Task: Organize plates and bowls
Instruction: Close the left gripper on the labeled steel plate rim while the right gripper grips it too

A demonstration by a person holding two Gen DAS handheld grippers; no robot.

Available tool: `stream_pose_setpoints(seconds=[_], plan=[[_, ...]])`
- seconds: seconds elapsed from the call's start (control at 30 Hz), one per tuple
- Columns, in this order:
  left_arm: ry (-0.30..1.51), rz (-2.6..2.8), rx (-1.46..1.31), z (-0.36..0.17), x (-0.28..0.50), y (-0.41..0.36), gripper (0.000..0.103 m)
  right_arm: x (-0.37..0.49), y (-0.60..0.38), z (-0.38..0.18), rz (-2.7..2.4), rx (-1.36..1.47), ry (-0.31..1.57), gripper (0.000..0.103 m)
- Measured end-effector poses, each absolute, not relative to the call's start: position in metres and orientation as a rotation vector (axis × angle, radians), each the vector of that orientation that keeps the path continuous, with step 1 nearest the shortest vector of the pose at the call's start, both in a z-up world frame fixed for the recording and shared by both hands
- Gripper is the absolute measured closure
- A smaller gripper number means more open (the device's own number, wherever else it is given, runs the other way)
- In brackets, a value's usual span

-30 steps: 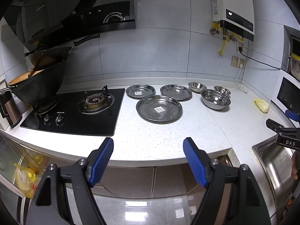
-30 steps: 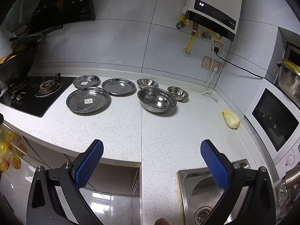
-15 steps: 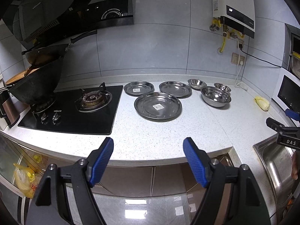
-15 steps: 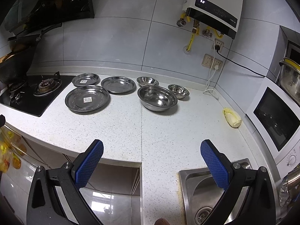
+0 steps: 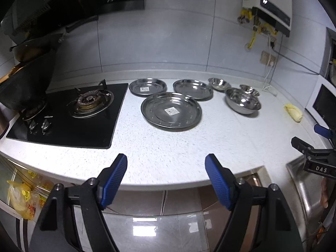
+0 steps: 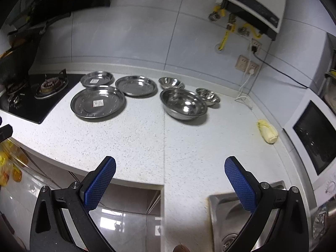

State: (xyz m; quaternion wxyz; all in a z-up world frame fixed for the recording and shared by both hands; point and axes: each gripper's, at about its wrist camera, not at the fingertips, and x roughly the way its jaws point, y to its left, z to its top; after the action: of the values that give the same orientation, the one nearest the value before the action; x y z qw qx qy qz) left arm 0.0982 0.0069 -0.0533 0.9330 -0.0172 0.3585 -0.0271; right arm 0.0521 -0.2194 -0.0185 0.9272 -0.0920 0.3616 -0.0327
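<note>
Plates and bowls sit untouched on the countertop (image 5: 168, 151): large plate (image 5: 171, 110) nearest, large bowl (image 6: 183, 103), two smaller plates, two small bowls behind; both views have drawn closer; left gripper (image 5: 166, 172) and right gripper (image 6: 170, 176) are spread, empty; stacking not begun.

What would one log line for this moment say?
stage: approach | left gripper: open, empty | right gripper: open, empty | plates, bowls: untouched on counter

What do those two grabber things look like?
Both look the same. The left gripper and right gripper each have two black angular arms with silver bolts, tipped with blue bumpy pads. One has "DAS" written on a side label.
</note>
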Motion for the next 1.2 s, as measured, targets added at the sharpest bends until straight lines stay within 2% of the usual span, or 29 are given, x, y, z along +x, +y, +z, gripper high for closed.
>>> stream_pose_setpoints(seconds=[0.27,0.53,0.73,1.0,1.03,1.17,1.2], plan=[[0.824,-0.014,-0.024,-0.088,0.229,0.019,0.027,0.157,-0.179,-0.048,0.024,-0.181,0.765,0.001],[1.036,-0.004,-0.120,-0.153,0.372,0.041,0.027,0.292,-0.142,-0.115,0.146,-0.052,0.945,0.001],[1.125,0.004,-0.188,-0.184,0.414,0.055,0.028,0.347,-0.133,-0.151,0.201,0.056,1.063,0.001],[1.197,-0.015,-0.256,-0.198,0.437,0.062,0.029,0.368,-0.126,-0.169,0.212,0.093,1.128,0.002],[1.198,-0.019,-0.263,-0.198,0.438,0.062,0.030,0.370,-0.126,-0.171,0.210,0.090,1.133,0.003],[1.184,-0.036,-0.244,-0.198,0.442,0.060,0.033,0.371,-0.125,-0.173,0.206,0.054,1.127,0.026],[1.176,-0.040,-0.248,-0.197,0.442,0.059,0.045,0.371,-0.125,-0.172,0.206,0.038,1.119,0.035]])
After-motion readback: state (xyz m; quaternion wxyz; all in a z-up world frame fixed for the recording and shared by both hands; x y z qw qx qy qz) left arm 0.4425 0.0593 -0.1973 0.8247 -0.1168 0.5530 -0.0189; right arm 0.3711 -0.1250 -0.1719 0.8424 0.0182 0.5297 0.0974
